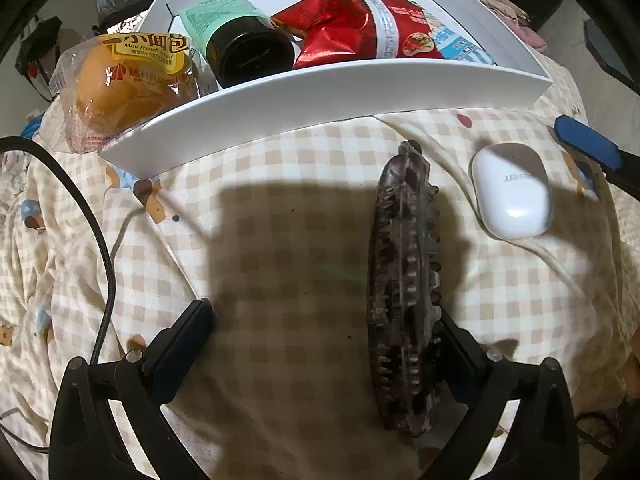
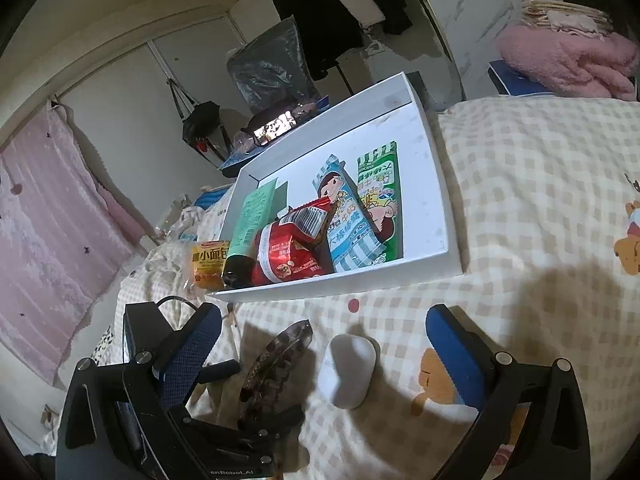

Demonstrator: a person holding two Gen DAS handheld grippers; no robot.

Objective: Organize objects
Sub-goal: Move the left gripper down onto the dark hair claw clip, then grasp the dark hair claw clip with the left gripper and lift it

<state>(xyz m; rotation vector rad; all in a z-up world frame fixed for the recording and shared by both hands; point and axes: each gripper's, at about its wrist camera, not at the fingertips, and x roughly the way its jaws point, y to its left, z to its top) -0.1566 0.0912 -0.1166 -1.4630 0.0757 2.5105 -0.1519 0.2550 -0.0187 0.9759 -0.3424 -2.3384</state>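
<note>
Lying on soft checked cloth point(image 1: 280, 240): spiky brown plastic hair claw point(image 1: 404, 292) | L gripper point(image 1: 320, 344) wide open, right finger touching claw, nothing clamped | R gripper point(image 2: 324, 344) wide open, empty, straddling smooth white earbud case point(image 2: 348, 370) | white box point(image 1: 320, 92) behind.

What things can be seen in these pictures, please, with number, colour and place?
box: 1, white, on the bed
bottle: 1, dark with green label, lying in box
snack bag: 1, red, in box
candy packs: 2, blue and green, in box
bread: 1, orange, wrapped, left of box
hair clip: 1, dark brown, on blanket
case: 1, white, right of clip
blanket: 1, beige checked
left tongs: open, clip against one finger
right tongs: open, above case
</note>
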